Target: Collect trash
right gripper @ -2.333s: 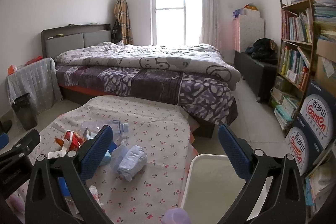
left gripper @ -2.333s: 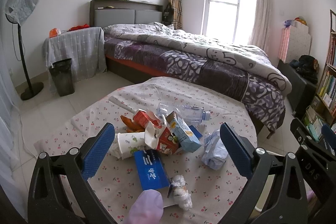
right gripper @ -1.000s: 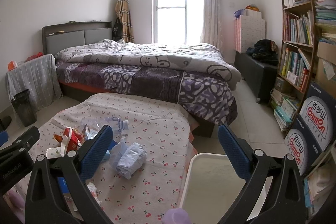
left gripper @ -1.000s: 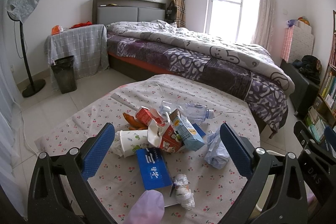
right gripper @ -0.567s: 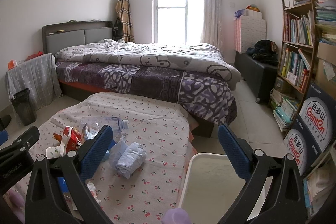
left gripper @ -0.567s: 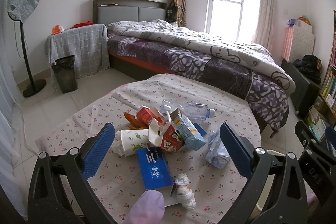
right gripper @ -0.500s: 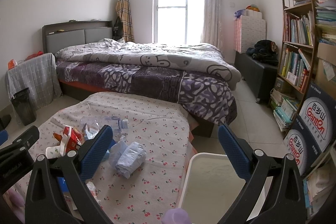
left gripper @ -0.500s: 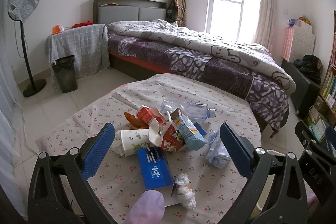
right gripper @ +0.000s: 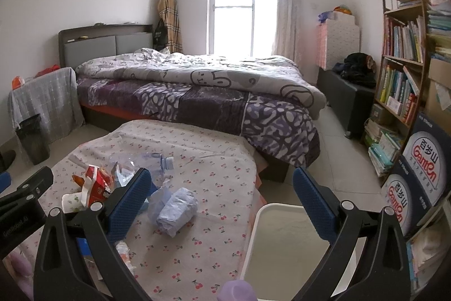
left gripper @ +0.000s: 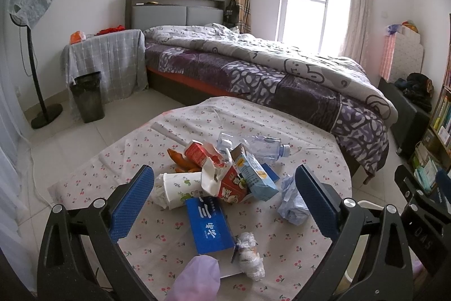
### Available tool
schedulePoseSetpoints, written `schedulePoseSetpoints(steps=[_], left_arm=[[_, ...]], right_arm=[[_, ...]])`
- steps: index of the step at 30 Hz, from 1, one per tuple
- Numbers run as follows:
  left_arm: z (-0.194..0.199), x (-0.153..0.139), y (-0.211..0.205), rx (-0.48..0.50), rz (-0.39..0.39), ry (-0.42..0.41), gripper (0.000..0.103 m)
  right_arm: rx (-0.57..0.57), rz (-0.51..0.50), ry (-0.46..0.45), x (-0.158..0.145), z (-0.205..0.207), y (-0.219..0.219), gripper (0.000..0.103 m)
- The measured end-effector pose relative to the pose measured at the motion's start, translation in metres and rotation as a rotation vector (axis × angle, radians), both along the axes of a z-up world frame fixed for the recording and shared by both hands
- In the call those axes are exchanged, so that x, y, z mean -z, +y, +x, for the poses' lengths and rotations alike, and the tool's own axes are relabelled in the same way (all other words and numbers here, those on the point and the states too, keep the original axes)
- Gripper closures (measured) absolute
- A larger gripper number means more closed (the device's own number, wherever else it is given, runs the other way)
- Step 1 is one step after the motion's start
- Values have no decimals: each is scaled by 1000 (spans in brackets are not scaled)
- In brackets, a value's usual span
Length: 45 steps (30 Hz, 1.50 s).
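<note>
Trash (left gripper: 225,182) heaped on table (left gripper: 141,148) (bed (left gripper: 282,69) behind).

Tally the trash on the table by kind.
Cartons: 3 (red, red-and-white, light blue)
Plastic bottle: 1
Paper cup: 1
Blue box: 1
Crumpled wads: 2 (blue, white)
Orange wrapper: 1
Total: 9

Trash pile (left gripper: 225,179) sits mid-table (left gripper: 310,143); bin (right gripper: 284,244) stands at table's right edge; bed (left gripper: 267,69) behind; bookshelf (right gripper: 403,69) far right.
</note>
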<state>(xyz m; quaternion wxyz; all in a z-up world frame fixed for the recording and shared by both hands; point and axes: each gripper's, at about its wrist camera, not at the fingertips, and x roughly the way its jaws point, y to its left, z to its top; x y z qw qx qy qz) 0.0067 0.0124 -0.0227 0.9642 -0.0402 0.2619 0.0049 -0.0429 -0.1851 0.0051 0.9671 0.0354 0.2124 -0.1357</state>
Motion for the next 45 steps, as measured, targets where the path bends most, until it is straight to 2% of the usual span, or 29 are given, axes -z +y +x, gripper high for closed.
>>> schedulePoseSetpoints(steps=[6,9,12,15,17,20,21,22,23,24,26,27,31,35,36,39,41,42,44,45], left_arm=[[22,-9,32,-18,-22,57,7],[40,-29,57,-34,-85,109,7],[67,-37,83,-63,-134,219,7],[89,-15,107,-98,-210,402,7],[96,11,120,-104,-269,488,7],[104,54,132,-152,-260,623,8],[109,67,134,-160,-271,686,8],[113,73,135,-143,-297,712,8],[116,73,132,-125,-281,718,8],[119,72,127,-109,-214,718,8],[121,65,109,-33,-56,706,8],[120,63,101,12,-33,699,8],[122,47,71,159,-102,673,7],[126,49,28,233,-25,651,9],[128,56,19,239,2,659,11],[134,69,13,218,16,709,31],[145,81,12,212,-1,739,54],[154,87,10,218,-8,746,56],[155,82,10,237,-28,729,69],[154,78,10,251,-38,714,70]], right_arm=[[-55,66,68,-17,15,-5,5],[-99,84,135,-22,35,1,6],[-148,140,208,-22,56,5,6],[-197,215,301,-12,79,7,6],[-209,278,348,4,91,5,6],[-172,326,405,36,102,-3,6],[-166,361,442,45,109,-6,6],[-169,402,472,51,114,-9,6],[-177,446,491,56,119,-11,6],[-179,460,496,56,122,-13,6],[-166,424,497,54,128,-16,6],[-160,397,501,53,131,-18,6],[-112,400,498,52,140,-35,6],[-72,376,499,54,149,-42,6],[-72,366,505,56,151,-41,6],[-75,367,537,64,156,-43,6],[-71,392,564,72,159,-45,6],[-65,406,579,76,161,-47,6],[-60,417,593,81,163,-48,6],[-63,420,599,83,166,-47,6]])
